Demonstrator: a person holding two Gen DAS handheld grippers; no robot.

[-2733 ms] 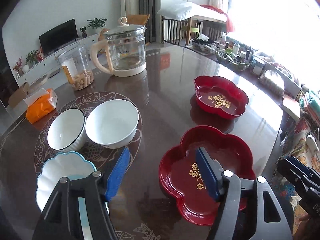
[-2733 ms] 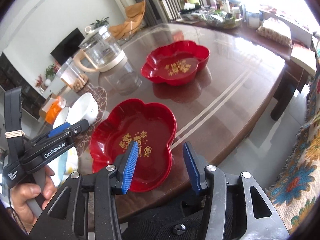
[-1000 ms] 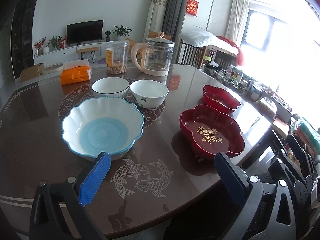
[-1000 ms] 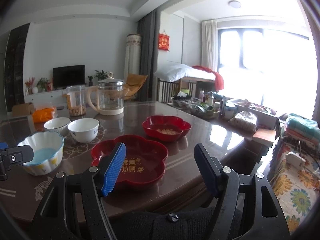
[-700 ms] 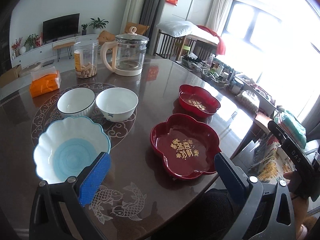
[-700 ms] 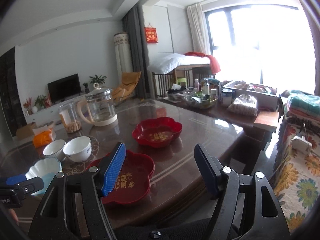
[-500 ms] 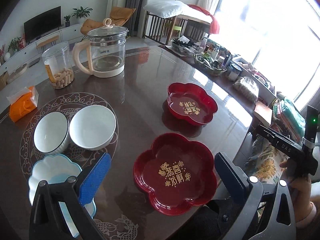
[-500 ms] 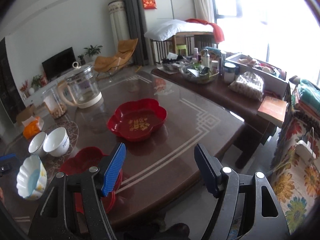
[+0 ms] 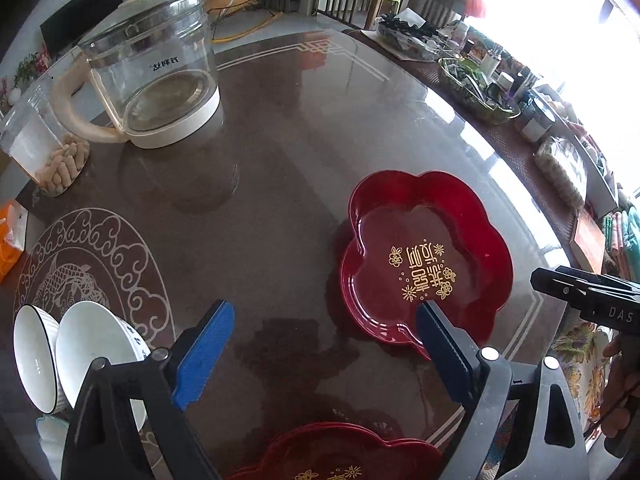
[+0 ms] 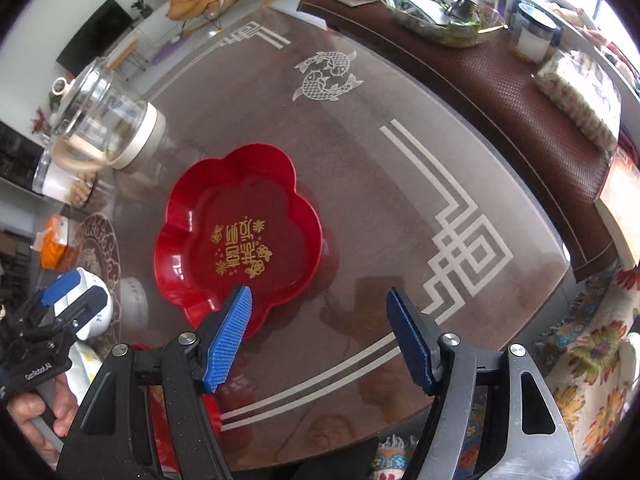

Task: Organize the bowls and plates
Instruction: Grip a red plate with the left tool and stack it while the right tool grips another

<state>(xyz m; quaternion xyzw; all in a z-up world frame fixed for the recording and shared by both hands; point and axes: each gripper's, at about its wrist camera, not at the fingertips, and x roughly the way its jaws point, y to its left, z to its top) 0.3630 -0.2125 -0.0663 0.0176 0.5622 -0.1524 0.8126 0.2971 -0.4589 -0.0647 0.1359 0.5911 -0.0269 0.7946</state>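
Observation:
A red flower-shaped plate (image 9: pixel 424 256) with gold writing lies on the dark table, and a second red plate (image 9: pixel 340 456) shows at the bottom edge. Two white bowls (image 9: pixel 96 352) stand side by side at the lower left. My left gripper (image 9: pixel 322 312) points down over bare table just left of the far plate. Its jaws are closing with nothing between them. My right gripper (image 10: pixel 318 296) hovers at the near right rim of the same plate (image 10: pixel 240 236). Its jaws are wide, closing slightly, and hold nothing.
A glass kettle (image 9: pixel 152 72) and a snack jar (image 9: pixel 44 148) stand at the back left, with an orange tissue pack (image 9: pixel 8 236) at the left edge. A cluttered side table (image 10: pixel 440 12) runs along the far right. The table's edge (image 10: pixel 400 436) is near.
Both grippers have swung forward and tilted down over the table. The far red plate now lies close under them. The left jaws have narrowed.

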